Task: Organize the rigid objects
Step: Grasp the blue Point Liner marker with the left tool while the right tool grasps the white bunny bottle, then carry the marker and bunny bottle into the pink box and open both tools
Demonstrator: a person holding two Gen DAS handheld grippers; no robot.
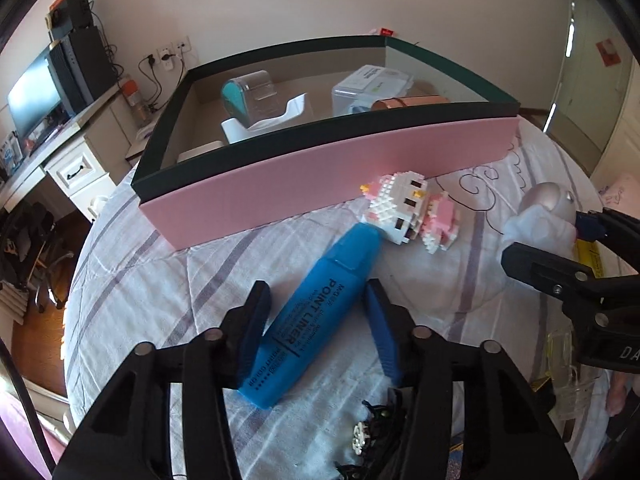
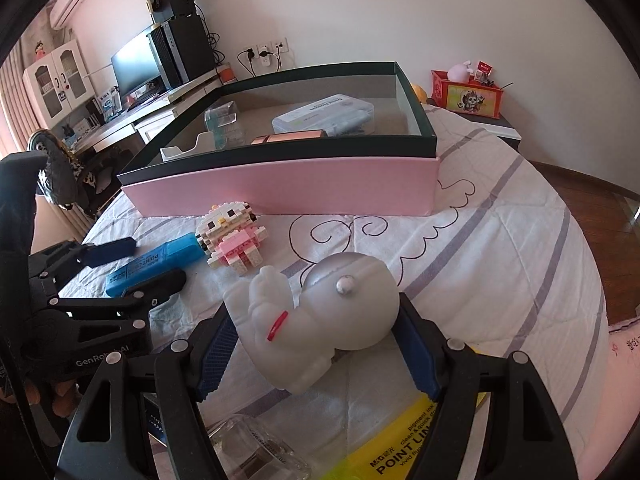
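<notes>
**Blue marker and white toy sitting between the grippers**

The blue marker [image 1: 316,316] is lying flat on the striped bed cover [image 1: 168,280], just in front of the big pink box [image 1: 320,176]. The left gripper [image 1: 318,312] is sitting around the marker with its jaws wide apart. One blue pad is just touching the marker's side, and the other pad is a little way off, so it is not squeezing the marker.

The white toy [image 2: 316,320] is lying on its side on the cover, nearer the camera than the box. The right gripper [image 2: 316,356] is reaching around the toy, one finger on each side. Both pads are looking as if they are touching the toy, but I cannot tell if they are pressing hard on it.

A little block cat [image 2: 232,236] in white and pink is lying between the marker and the toy, close to the box wall. The cap end of the marker is pointing at it.

Inside the box, a clear case [image 2: 324,116], a tape holder [image 1: 260,100] and a shiny pink tube [image 2: 296,136] are resting on the bottom.

A yellow marker [image 2: 404,440] is peeking out under the right gripper.
</notes>
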